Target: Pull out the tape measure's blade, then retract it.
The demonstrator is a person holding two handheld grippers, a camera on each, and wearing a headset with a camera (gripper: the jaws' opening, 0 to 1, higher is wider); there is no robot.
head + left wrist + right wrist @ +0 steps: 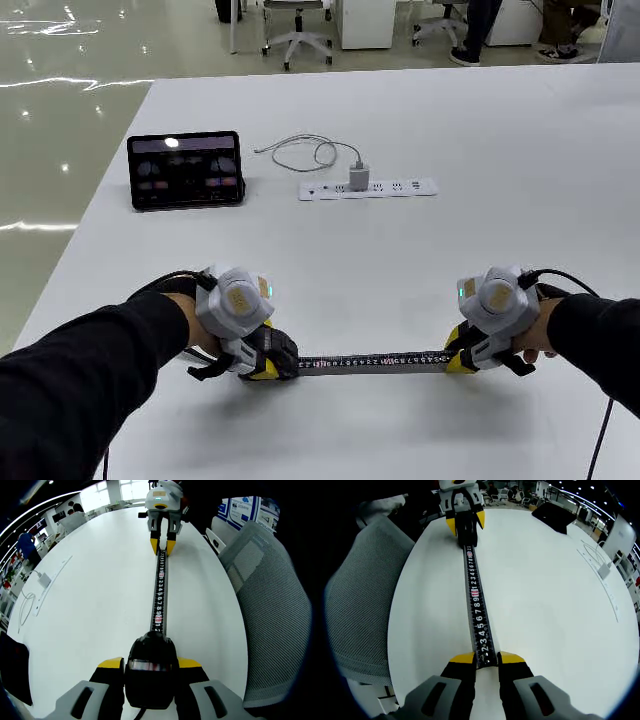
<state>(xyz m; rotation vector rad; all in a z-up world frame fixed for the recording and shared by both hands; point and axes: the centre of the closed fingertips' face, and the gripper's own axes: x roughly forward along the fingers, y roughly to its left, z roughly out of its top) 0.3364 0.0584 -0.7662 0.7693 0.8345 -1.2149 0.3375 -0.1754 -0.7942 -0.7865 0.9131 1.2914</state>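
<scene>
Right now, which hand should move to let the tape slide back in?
Probably the right gripper: it pinches the end of the blade and can walk it back to the case, which the left gripper grips.

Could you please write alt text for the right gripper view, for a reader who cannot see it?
The right hand-held gripper pinches the tip of a black tape measure blade, which stretches straight across a white table to the case clamped in the left hand-held gripper at the far end. A grey mesh chair shows at the view's left.
</scene>
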